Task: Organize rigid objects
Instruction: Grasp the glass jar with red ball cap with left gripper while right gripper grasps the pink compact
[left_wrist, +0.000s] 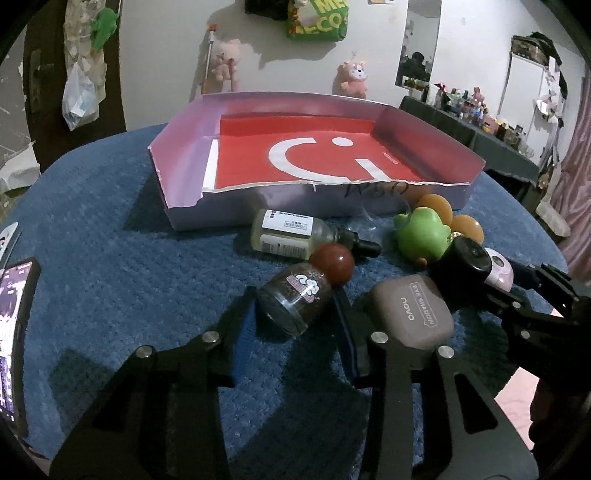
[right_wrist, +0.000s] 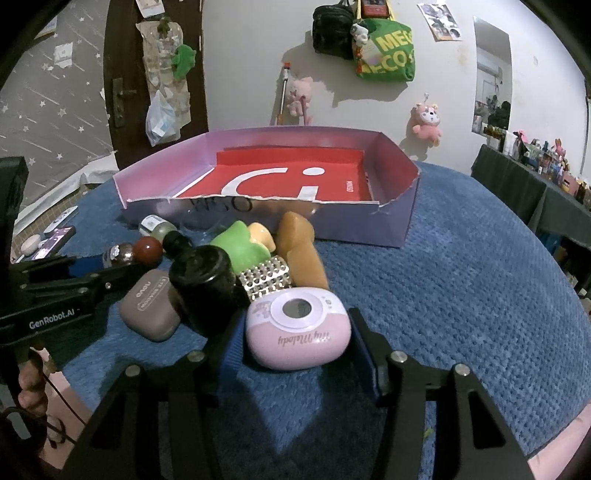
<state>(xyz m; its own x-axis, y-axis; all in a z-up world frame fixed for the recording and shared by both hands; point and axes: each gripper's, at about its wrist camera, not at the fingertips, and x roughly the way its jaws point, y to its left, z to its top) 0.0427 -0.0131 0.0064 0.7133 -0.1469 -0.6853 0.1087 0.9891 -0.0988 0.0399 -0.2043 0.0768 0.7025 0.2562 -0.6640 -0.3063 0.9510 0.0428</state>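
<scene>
A small glass bottle (left_wrist: 295, 291) with dark contents and a red-brown ball cap (left_wrist: 332, 264) lies on the blue cloth. My left gripper (left_wrist: 295, 314) is shut on it, a pad against each side. In the right wrist view my right gripper (right_wrist: 295, 328) is shut on a pink rounded "My Melody" case (right_wrist: 299, 336) resting on the cloth. The left gripper (right_wrist: 92, 273) comes in from the left there with its bottle (right_wrist: 118, 254). The low lilac box with a red floor (left_wrist: 184, 155) (right_wrist: 402, 221) stands behind the pile and holds nothing.
Between the grippers lie a taupe eye-shadow case (left_wrist: 410, 314), a black jar (left_wrist: 465, 258), a dropper bottle (left_wrist: 284, 232), a green toy (left_wrist: 421, 232), tan rounded pieces (right_wrist: 299, 243) and a rhinestone item (right_wrist: 266, 280). A phone (left_wrist: 14, 332) lies at the left edge.
</scene>
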